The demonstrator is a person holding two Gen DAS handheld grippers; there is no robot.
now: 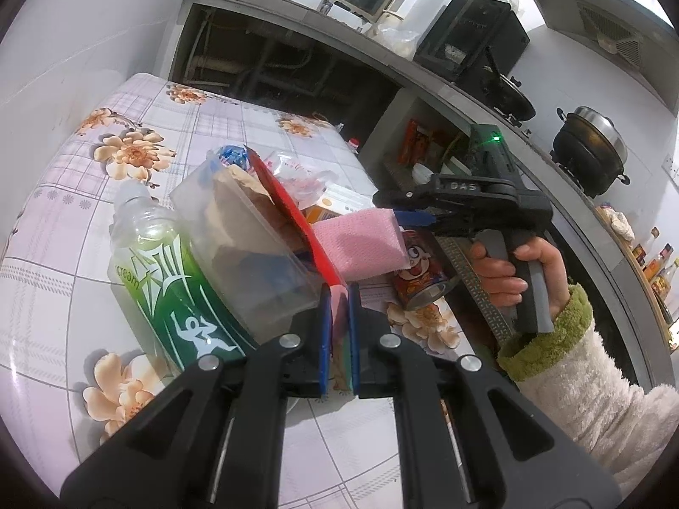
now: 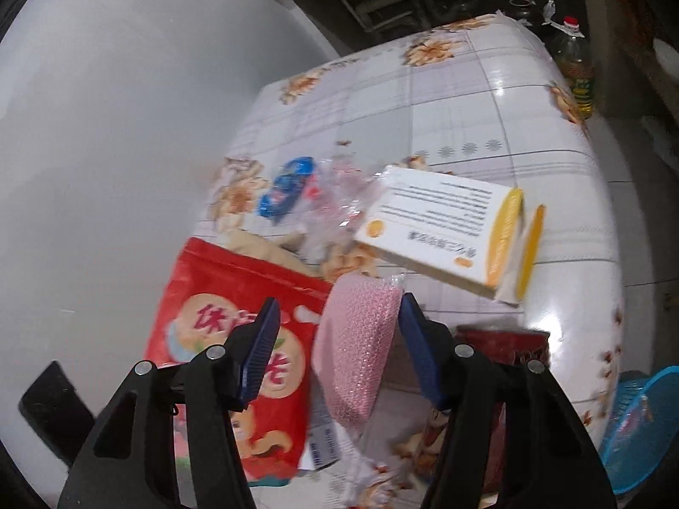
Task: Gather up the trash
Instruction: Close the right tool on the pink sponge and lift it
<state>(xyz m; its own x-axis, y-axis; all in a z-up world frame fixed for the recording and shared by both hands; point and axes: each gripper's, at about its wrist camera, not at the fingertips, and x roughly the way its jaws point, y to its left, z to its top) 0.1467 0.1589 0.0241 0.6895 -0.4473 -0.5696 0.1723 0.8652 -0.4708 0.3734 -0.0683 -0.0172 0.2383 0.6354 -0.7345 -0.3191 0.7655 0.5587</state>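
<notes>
pink sponge (image 2: 358,339): sits right between the right tool (image 2: 339,356) fingers, nearer the one on its right and maybe touching it, clear gap on the other side. Looks like this is the next bit of trash to go.
right tool: spread wide around the sponge, not clamped yet, lined up so a squeeze catches both sides.
left tool (image 1: 338,331): fingers nearly pressed together, something pinkish-green in the slot, can't tell if it's actually pinching it.
red snack bag (image 2: 237,352): flat under the right tool's left finger, could get snagged, I reckon.
clear tub (image 1: 250,254): just ahead-left of the left tool, stuffed with scraps.
green bottle (image 1: 169,292): lying left of the tub.
white box (image 2: 441,229): beyond the sponge, ahead-right.
blue basket (image 2: 641,428): off the bench (image 2: 488,97) edge, far right, probably the bin.
</notes>
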